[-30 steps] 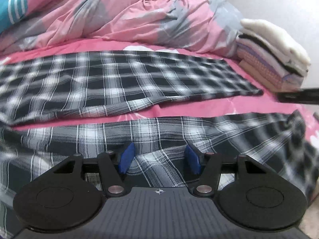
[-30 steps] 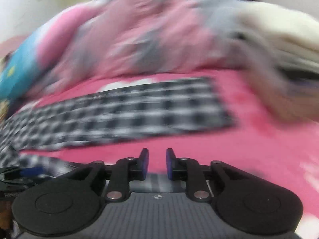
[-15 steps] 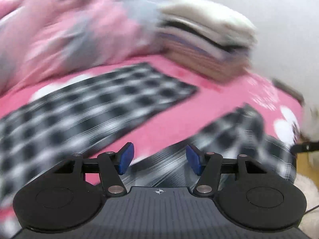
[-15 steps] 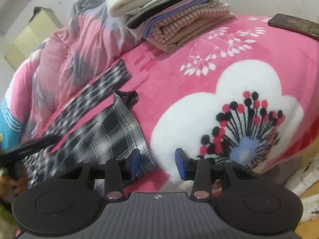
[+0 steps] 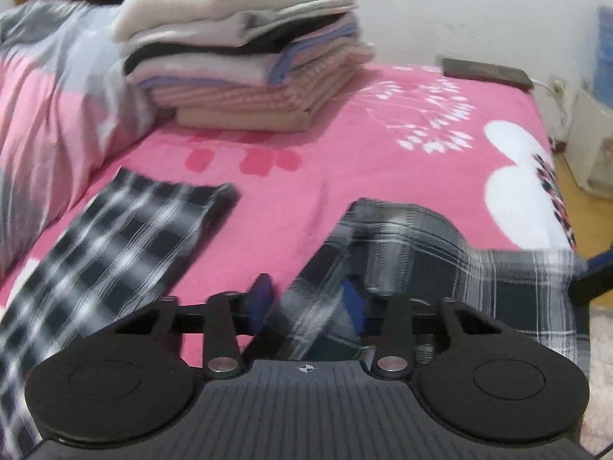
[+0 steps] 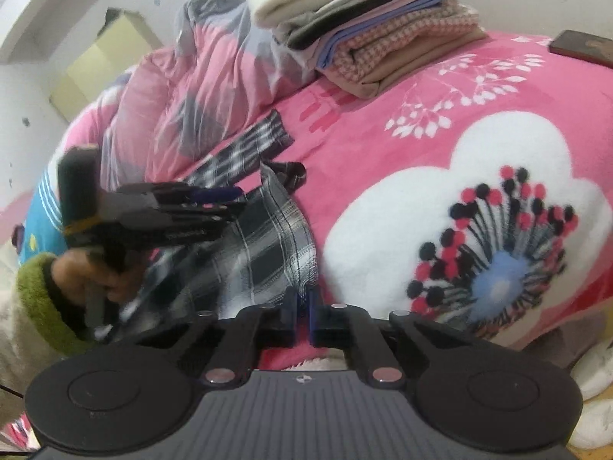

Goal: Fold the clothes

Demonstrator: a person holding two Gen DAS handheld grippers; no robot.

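Item: plaid garment (image 5: 413, 253), black, grey and white check, lying on the pink bed blanket (image 5: 345, 161) at the near right edge of the bed; one long plaid part (image 5: 115, 237) stretches away to the left, flat on the blanket.

Left gripper (image 5: 306, 299): jaws closing, a raised fold of the plaid cloth between the blue pads; blur hides whether the pads press on it yet.

Right gripper (image 6: 302, 306): jaws together at the near hem of the same garment (image 6: 268, 245); the cloth edge appears pinched between them, though the contact point is partly hidden.

Also present: stack of folded clothes (image 5: 245, 46) at the far side of the bed; crumpled pink and grey quilt (image 5: 49, 88) far left; dark phone (image 5: 486, 71) far right near the wall; a hand in a green cuff (image 6: 88, 276) holding the left gripper's handle.

Step in hand, as judged: taking hold of the garment's near end with both grippers, ahead of a fold.

Next move calls for: a firm left grip, then both ends lifted evenly and carried over the garment so the edges line up without dragging the far part.
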